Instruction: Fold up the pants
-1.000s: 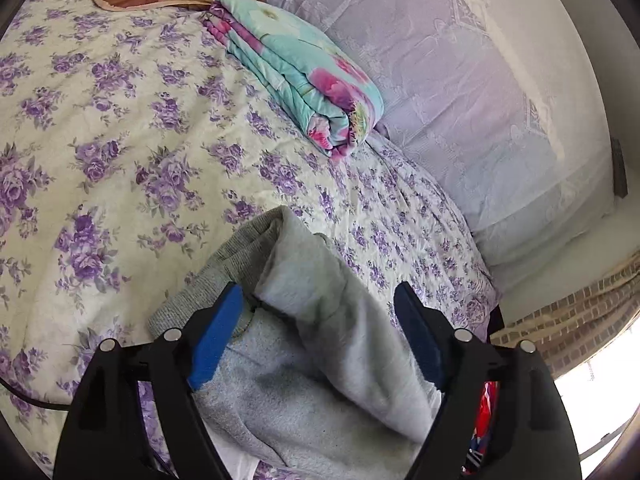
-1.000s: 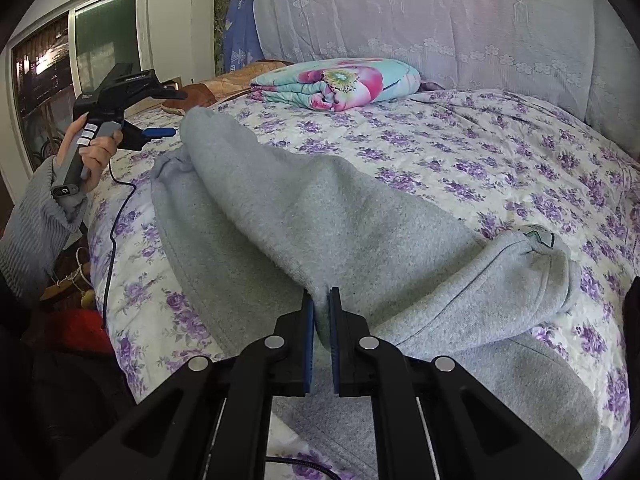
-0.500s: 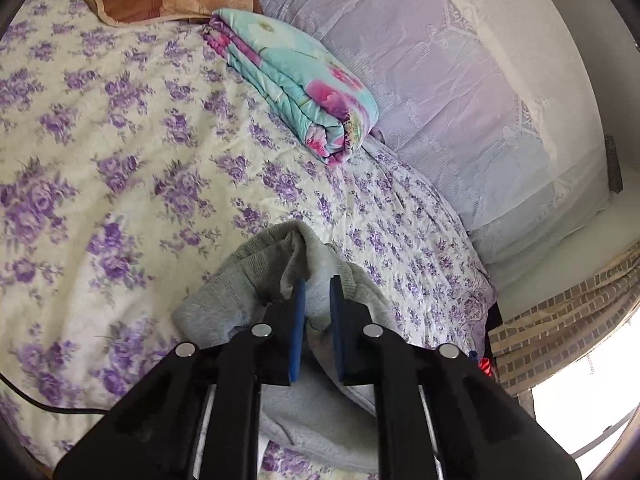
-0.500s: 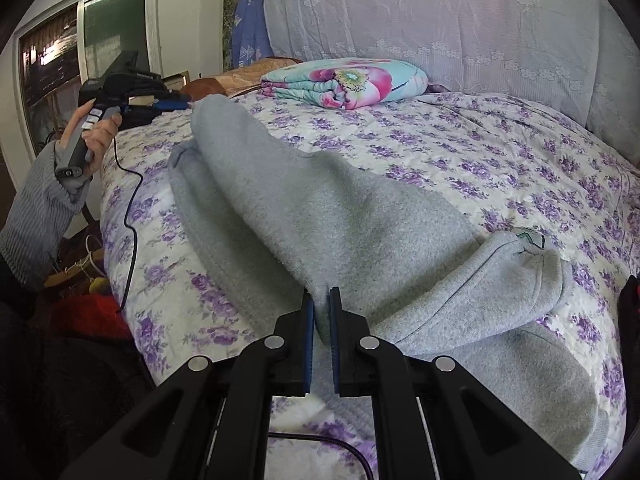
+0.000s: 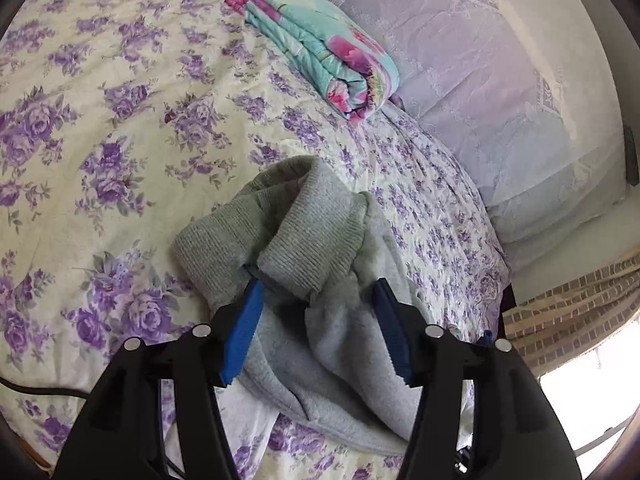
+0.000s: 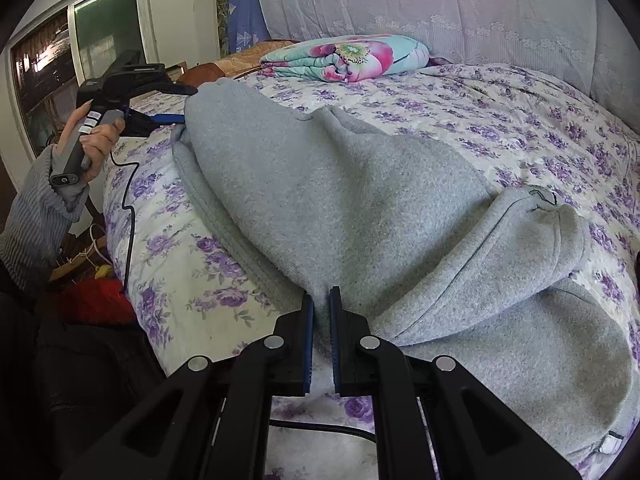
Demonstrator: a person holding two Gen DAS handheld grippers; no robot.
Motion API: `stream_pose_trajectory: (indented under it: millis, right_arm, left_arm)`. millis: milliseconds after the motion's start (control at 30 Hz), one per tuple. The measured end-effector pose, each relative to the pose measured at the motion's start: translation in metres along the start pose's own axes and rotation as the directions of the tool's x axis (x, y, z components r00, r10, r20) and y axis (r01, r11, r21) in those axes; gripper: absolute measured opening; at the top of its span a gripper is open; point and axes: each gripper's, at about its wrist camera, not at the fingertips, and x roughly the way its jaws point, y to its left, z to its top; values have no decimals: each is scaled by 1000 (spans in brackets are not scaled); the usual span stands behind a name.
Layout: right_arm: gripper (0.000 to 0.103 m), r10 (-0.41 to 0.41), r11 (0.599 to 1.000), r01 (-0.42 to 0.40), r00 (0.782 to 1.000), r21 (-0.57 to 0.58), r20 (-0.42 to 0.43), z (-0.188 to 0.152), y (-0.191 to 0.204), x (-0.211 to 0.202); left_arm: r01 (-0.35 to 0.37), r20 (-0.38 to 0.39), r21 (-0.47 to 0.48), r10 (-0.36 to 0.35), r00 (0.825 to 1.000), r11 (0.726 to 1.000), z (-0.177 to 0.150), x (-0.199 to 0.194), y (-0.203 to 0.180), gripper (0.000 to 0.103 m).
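The left gripper has just let go: its jaws, clamped on the ribbed cuffs half a second ago, have just been opening and now stand apart with the cloth loose between the blue pads, touching neither. So the leg ends look delivered, lying in a heap near the bed's side edge, the folded floral quilt well beyond by the headboard. The right gripper is clenched on a pinch of the grey pants, which stretch along the bed's near edge, one leg doubled over the other. Hard to say how neatly the cuffs line up; they are bunched, and the waistband end runs out of frame at lower right.
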Motion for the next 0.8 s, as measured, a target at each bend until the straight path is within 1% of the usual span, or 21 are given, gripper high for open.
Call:
stream_pose_trajectory:
  millis: [33, 100, 133, 200, 267, 333, 433, 500, 533, 567, 600, 633, 667, 700, 733, 767, 800]
  right_arm:
    - [8, 3, 1000, -3, 1000, 7, 4, -1, -1, 0]
    - [8, 6, 1000, -6, 1000, 15, 11, -1, -1, -1]
    - [8, 7, 1000, -7, 1000, 16, 11, -1, -1, 0]
    - [8, 7, 1000, -7, 1000, 15, 12, -1, -1, -1]
    - [8, 8, 1000, -8, 1000, 17, 15, -1, 0, -1]
    - [8, 8, 1000, -8, 1000, 13, 26, 1, 2, -6]
    - [8, 29, 1000, -29, 999, -13, 22, 1, 10, -13]
    - [9, 34, 999, -34, 999, -28, -11, -4, 12, -8]
    - [10, 42, 999, -43, 999, -20, -27, -7, 11, -3]
    - [10, 51, 999, -52, 998, -6, -41, -11, 10, 3]
    - [10, 56, 998, -55, 997, 6, -46, -13, 9, 8]
    - [10, 52, 999, -51, 998, 12, -47, -13, 10, 11]
    - [10, 47, 999, -47, 998, 12, -46, -13, 11, 11]
    - [10, 45, 999, -45, 998, 11, -45, -12, 12, 10]
    - [11, 46, 999, -45, 998, 14, -45, -12, 12, 8]
    - [11, 47, 999, -47, 998, 19, -46, -13, 12, 7]
    - [11, 48, 999, -47, 998, 20, -47, -14, 12, 7]
  left_arm:
    - [7, -6, -33, -7, 1000, 999, 2, 5, 4, 55]
    - [18, -8, -61, -19, 1000, 998, 5, 11, 7, 54]
    - [30, -3, -59, -30, 1000, 998, 6, 11, 6, 48]
    - [51, 11, -39, -51, 999, 998, 8, 7, 0, 28]
    - [56, 32, -16, -56, 998, 998, 8, -3, -7, 22]
    - [65, 58, 0, -65, 996, 998, 4, -21, -14, 21]
    - [22, 79, 72, -28, 996, 997, -5, -47, -23, 21]
    - [-45, 55, 109, 39, 998, 993, -11, -45, -19, 22]
    - [-88, 34, 117, 84, 996, 989, -14, -37, -12, 23]
    - [-121, 10, 109, 121, 993, 987, -15, -26, 0, 28]
    - [-142, -11, 85, 143, 990, 986, -15, -16, 13, 44]
    - [-155, -40, 66, 158, 987, 986, -15, -6, 25, 53]
    - [-140, -49, 40, 142, 989, 989, -15, -3, 35, 56]
    - [-118, -43, 19, 119, 992, 993, -16, -6, 39, 56]
    - [-111, -33, 18, 112, 993, 994, -17, -13, 37, 56]
    - [-108, -10, 25, 108, 994, 994, -19, -23, 32, 56]
    - [-107, 29, 36, 106, 994, 994, -21, -36, 25, 56]
